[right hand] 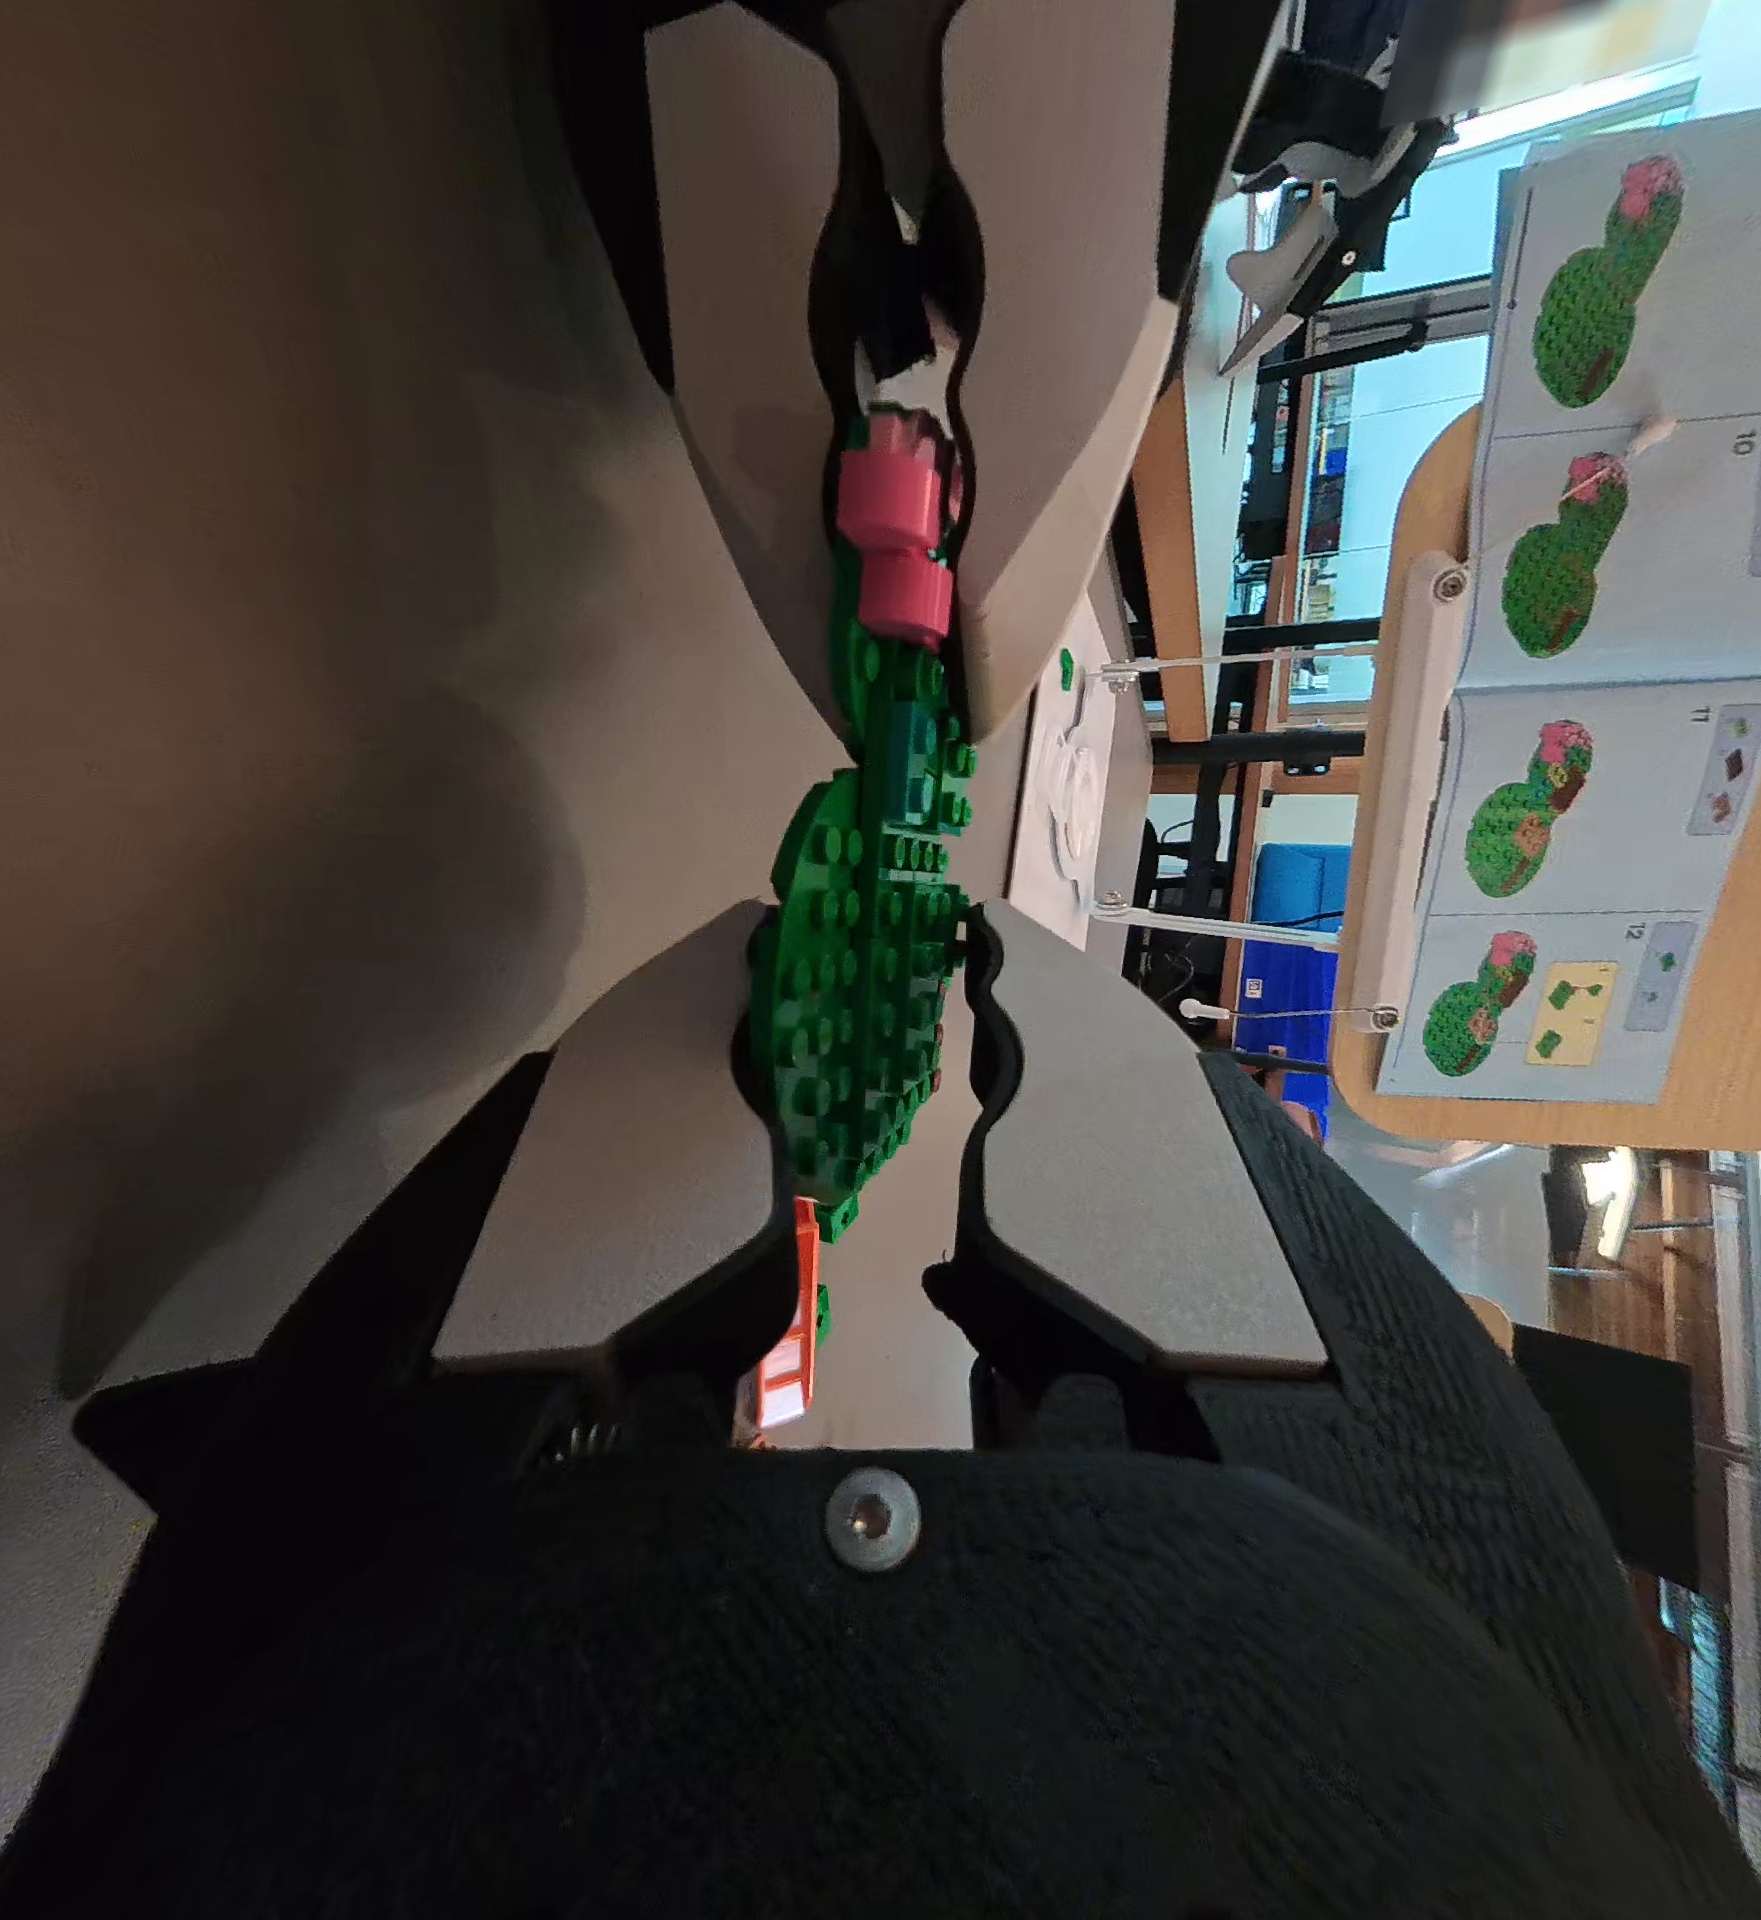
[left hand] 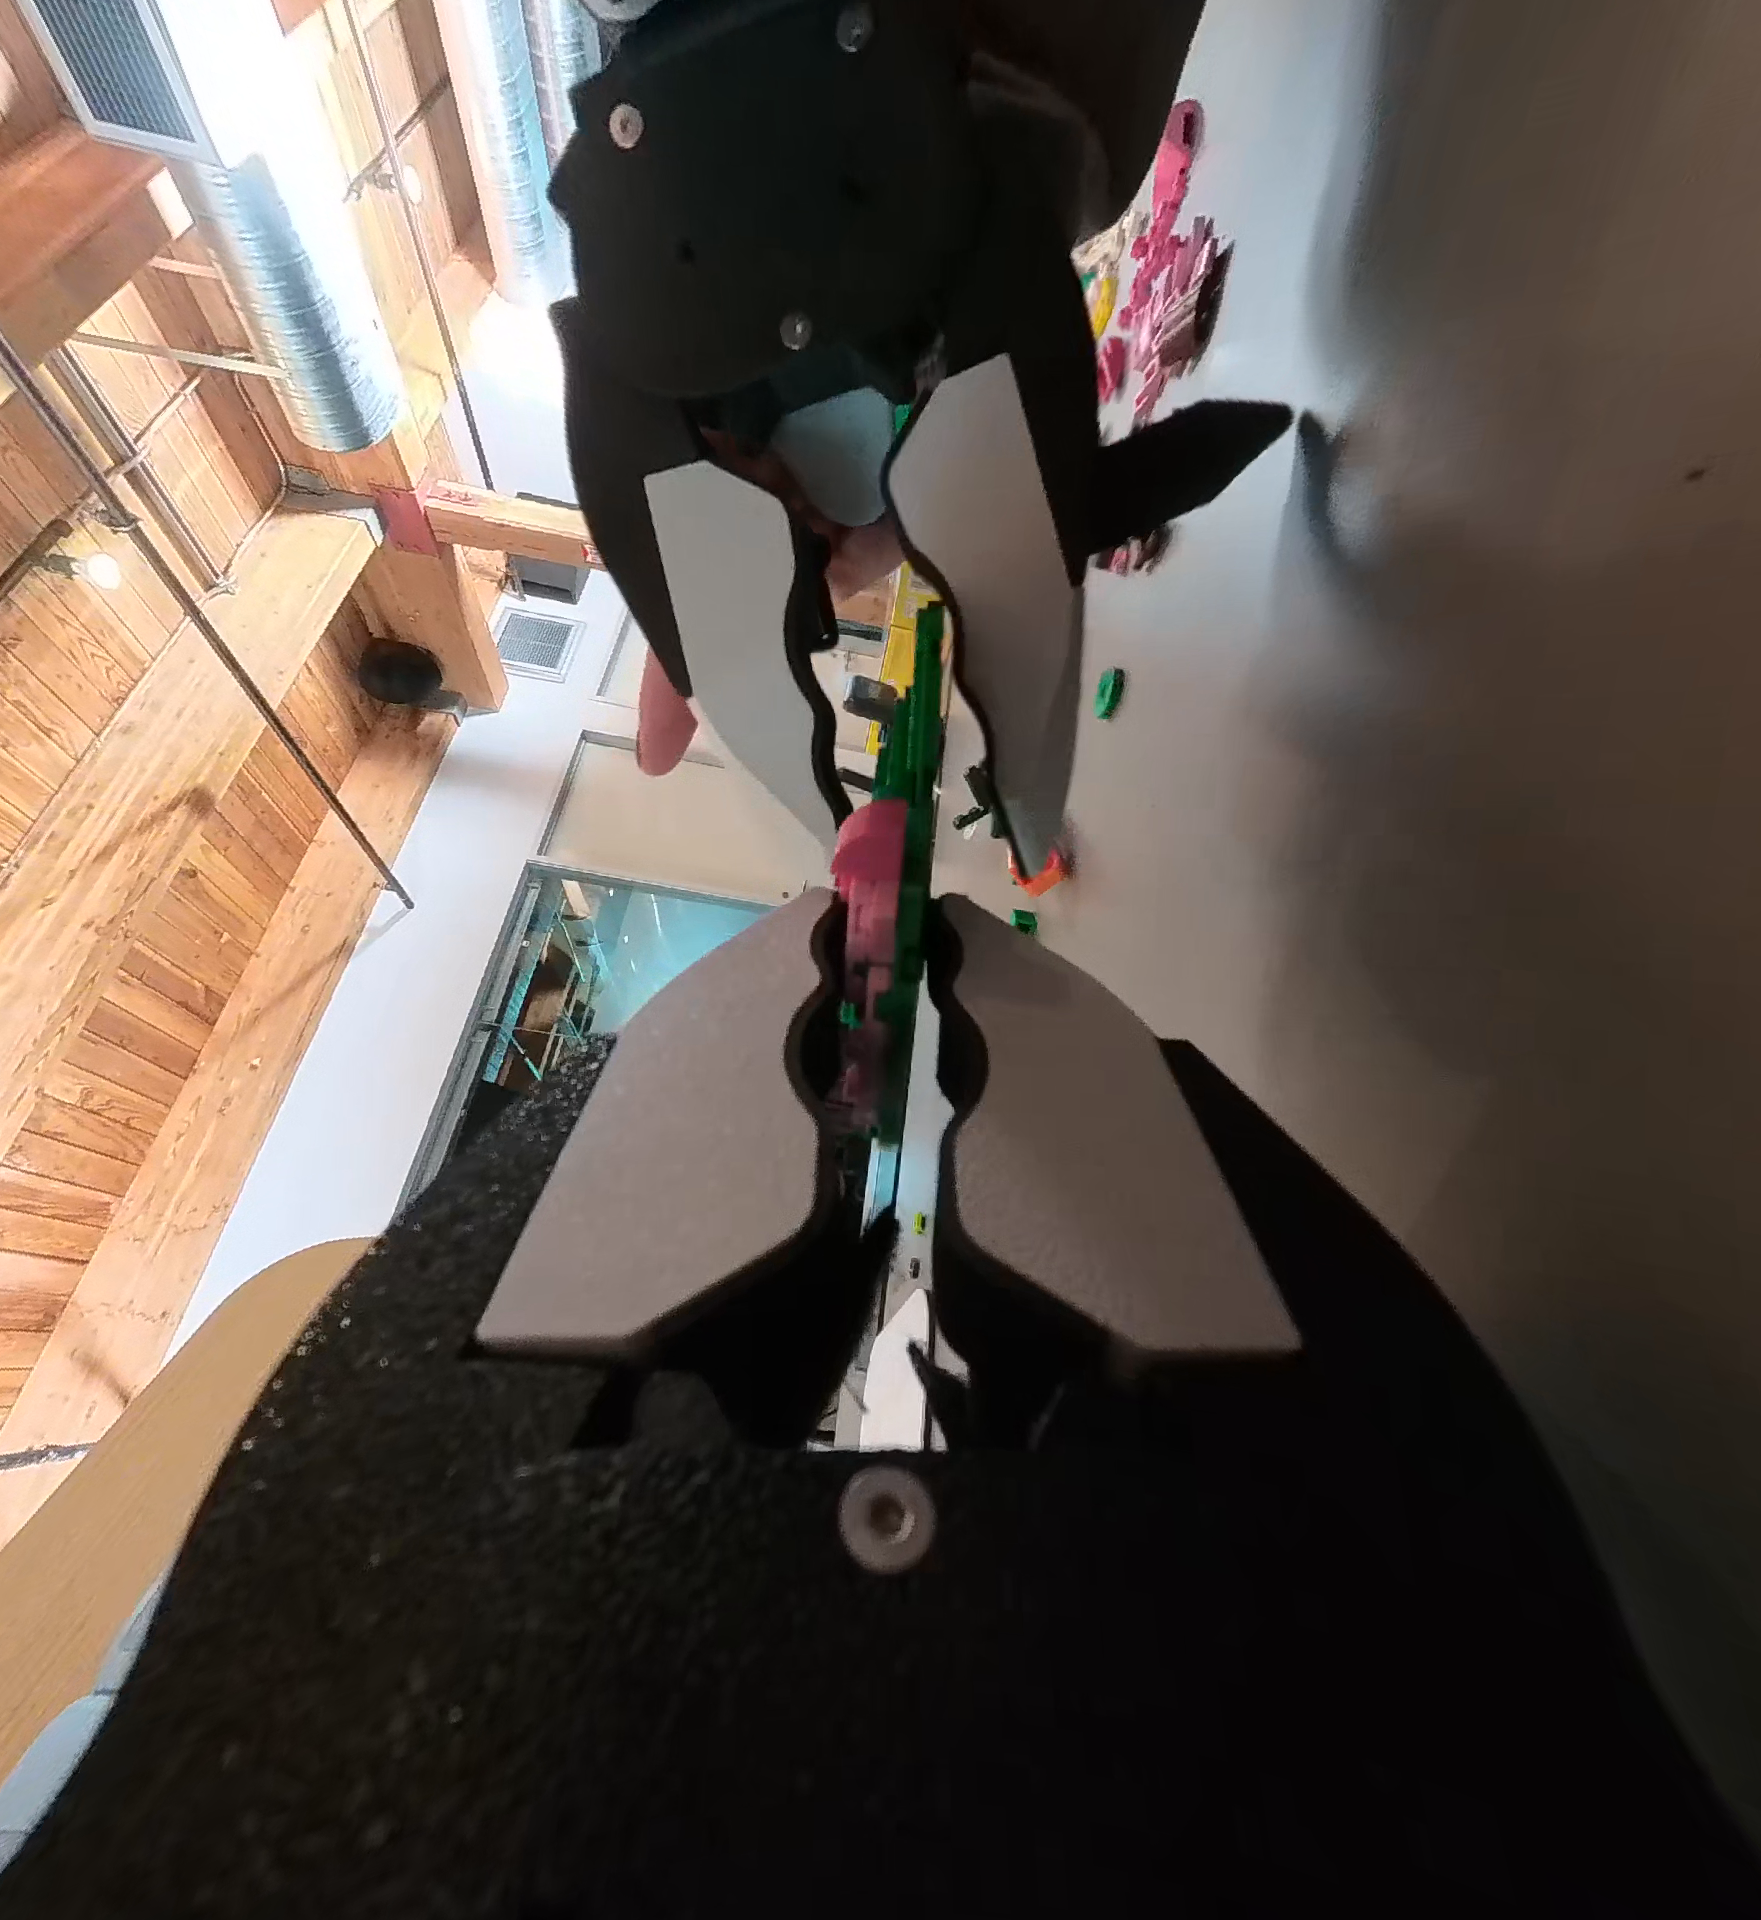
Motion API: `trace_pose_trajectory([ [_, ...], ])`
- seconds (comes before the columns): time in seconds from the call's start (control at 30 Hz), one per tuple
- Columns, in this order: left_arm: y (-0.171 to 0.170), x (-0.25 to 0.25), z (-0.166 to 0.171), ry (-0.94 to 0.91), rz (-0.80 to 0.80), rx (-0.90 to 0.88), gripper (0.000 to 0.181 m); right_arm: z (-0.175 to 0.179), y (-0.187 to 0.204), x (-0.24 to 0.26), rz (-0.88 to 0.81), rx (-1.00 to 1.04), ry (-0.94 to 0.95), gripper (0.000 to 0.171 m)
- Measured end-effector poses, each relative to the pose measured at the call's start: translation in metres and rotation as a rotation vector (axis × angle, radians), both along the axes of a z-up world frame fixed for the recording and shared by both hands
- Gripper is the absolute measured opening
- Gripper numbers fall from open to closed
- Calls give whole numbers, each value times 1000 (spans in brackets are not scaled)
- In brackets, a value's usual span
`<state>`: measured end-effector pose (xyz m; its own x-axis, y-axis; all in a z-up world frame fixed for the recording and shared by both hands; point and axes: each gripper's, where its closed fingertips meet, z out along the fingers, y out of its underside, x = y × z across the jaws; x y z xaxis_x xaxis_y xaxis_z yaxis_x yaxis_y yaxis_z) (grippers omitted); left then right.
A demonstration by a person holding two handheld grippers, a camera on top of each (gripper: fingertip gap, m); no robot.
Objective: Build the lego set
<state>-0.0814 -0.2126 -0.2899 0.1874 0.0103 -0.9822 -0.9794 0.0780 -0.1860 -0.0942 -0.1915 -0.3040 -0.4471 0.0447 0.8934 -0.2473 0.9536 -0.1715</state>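
Right wrist view: right tool (right hand: 871,961) and left tool (right hand: 902,665) both clamp the studded green plastic plate (right hand: 855,977) (pink round bricks (right hand: 897,540) attached) off the grey surface (right hand: 232,623).

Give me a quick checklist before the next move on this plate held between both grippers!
1. Left gripper on the pink-brick end of the green plate: ok, jaws closed on it.
2. Right gripper on the plate's wide end: ok, jaws closed on it.
3. Pink bricks seated on the plate: ok, two show pressed on.
4. Instruction booklet open and in view: ok.
5. Loose pink bricks on the table: ok, piled off to the side.
6. Which piece goes on next: cannot tell.
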Motion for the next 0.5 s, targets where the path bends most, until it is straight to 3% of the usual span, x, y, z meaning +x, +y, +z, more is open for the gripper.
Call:
trace_pose_trajectory([
  [0.5, -1, 4, 0, -65, -33, -36, 16, 4, -1, 1, 7, -18, 20, 12],
])
